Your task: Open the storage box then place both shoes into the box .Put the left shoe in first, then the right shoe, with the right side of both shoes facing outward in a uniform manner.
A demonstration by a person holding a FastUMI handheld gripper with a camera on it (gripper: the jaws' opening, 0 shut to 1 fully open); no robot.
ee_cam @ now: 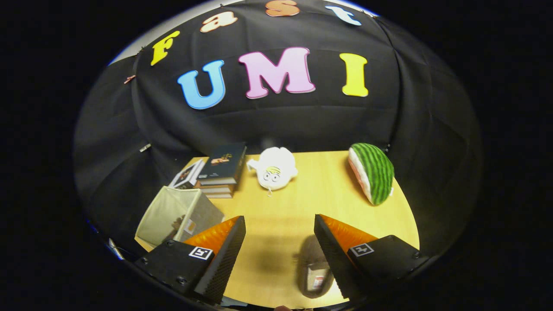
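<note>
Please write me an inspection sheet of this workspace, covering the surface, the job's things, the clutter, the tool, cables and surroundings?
Surface: light wooden table, bare ahead of the fingers.
Job's things: beige storage box beside the left finger, its opening in view; something dark lies inside, too unclear to name. One dark shoe lies blurred between the fingers, close against the right one.
Clutter: stack of books behind the box; white plush toy at the back; watermelon plush beyond the right finger.
Tool: gripper open, fingers apart above the table, neither pressing the shoe.
Cables: nothing seen.
Surroundings: black cloth wall behind the table.
</note>
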